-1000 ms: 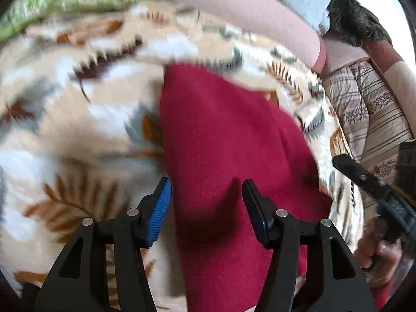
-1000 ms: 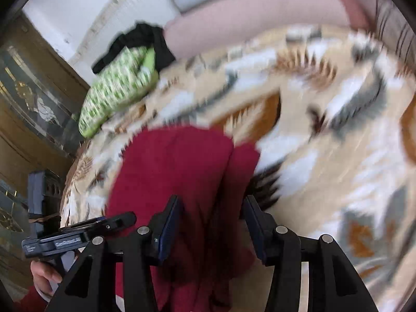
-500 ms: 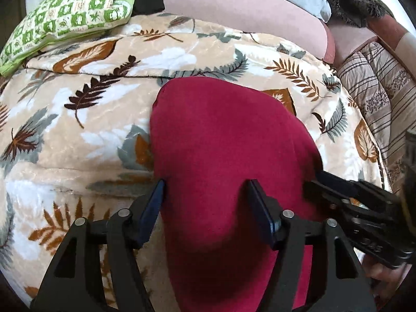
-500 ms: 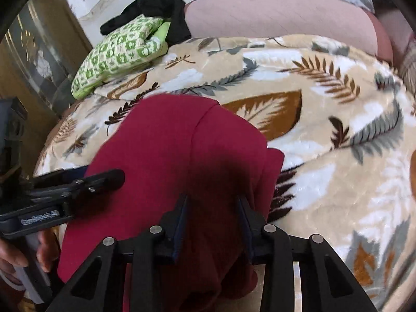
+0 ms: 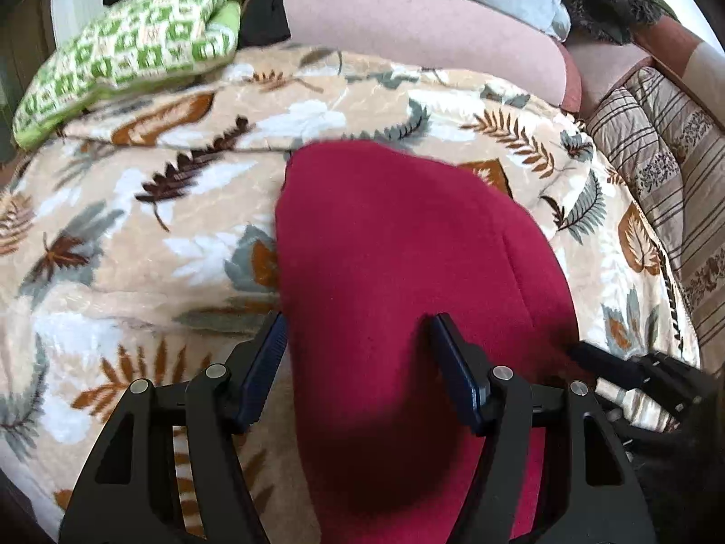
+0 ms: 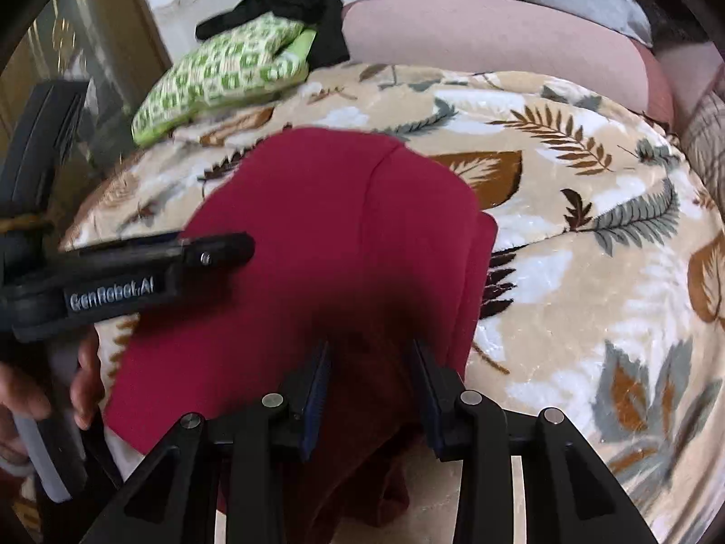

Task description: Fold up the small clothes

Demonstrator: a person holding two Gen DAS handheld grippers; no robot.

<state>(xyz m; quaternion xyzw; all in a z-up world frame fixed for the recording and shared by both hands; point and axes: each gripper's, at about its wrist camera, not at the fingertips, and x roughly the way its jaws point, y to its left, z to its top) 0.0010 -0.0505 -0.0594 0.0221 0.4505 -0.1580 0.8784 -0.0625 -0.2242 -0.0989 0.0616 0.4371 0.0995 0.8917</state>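
Observation:
A dark red garment (image 5: 398, 235) lies folded lengthwise on a leaf-print blanket (image 5: 136, 249). My left gripper (image 5: 358, 340) is open low over its near left part, one finger at the cloth's left edge and the other over the cloth. In the right wrist view the garment (image 6: 317, 208) shows a fold line and a doubled right edge. My right gripper (image 6: 369, 362) is shut on a bunched near-right part of the cloth, which fills the gap and hangs below. The left gripper (image 6: 217, 249) reaches in from the left there, and the right gripper (image 5: 589, 358) shows at the left view's right edge.
A green patterned pillow (image 5: 136, 50) with dark clothing behind it lies at the blanket's far left. A pink cushion (image 5: 408, 22) runs along the back. A striped cushion (image 5: 670, 158) borders the right. A hand (image 6: 86, 385) holds the left gripper's handle.
Both grippers have come lower and closer over the near end of the garment. The right jaws have narrowed onto the bunched cloth. The left jaws have widened a little.

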